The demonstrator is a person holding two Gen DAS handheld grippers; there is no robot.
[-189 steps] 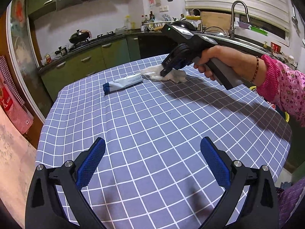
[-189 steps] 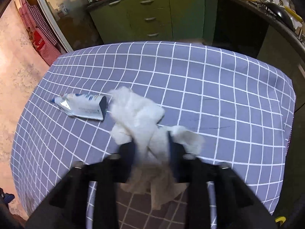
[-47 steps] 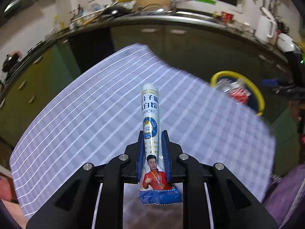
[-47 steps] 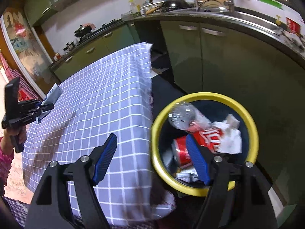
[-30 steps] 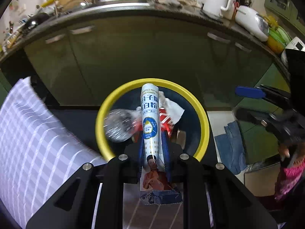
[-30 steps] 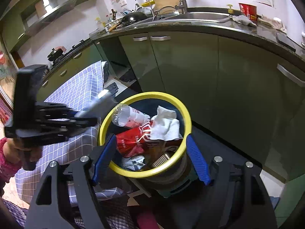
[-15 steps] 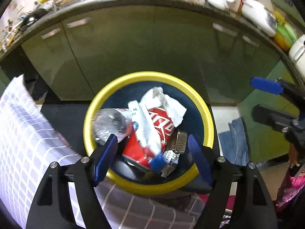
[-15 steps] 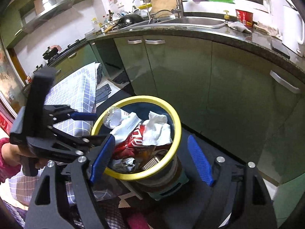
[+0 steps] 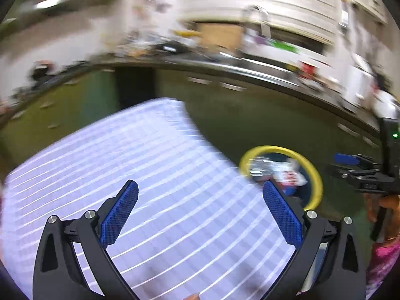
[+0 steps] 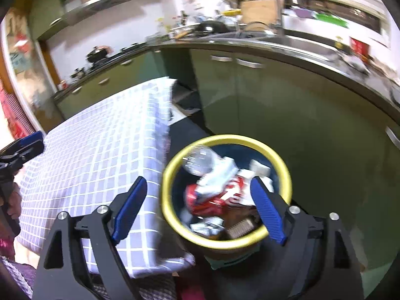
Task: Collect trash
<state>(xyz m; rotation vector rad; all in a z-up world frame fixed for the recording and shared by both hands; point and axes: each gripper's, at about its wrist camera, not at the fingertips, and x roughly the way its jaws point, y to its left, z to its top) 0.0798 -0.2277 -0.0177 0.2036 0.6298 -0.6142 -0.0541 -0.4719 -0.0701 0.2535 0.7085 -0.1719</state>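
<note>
My left gripper point(image 9: 200, 212) is open and empty above the purple checked tablecloth point(image 9: 125, 162); the view is blurred by motion. The yellow-rimmed trash bin point(image 9: 317, 177) stands on the floor off the table's right edge. My right gripper point(image 10: 197, 207) is open and empty, hovering over the bin point(image 10: 225, 243). Inside lie a clear plastic bottle point(image 10: 200, 160), the white powder sachet point(image 10: 217, 175), a red wrapper point(image 10: 212, 200) and white tissue point(image 10: 260, 167). The right gripper shows at the right of the left wrist view point(image 9: 350, 165); the left gripper shows at the left edge of the right wrist view point(image 10: 22, 147).
Green kitchen cabinets point(image 10: 275, 115) and a dark counter with a sink point(image 10: 287, 40) curve behind the bin. The table point(image 10: 100, 155) stands left of the bin. A stove with pans point(image 10: 97, 51) is at the back left.
The left gripper, which had dropped the sachet into the bin, has swung back over the table. The right gripper stays open over the bin, shifted slightly.
</note>
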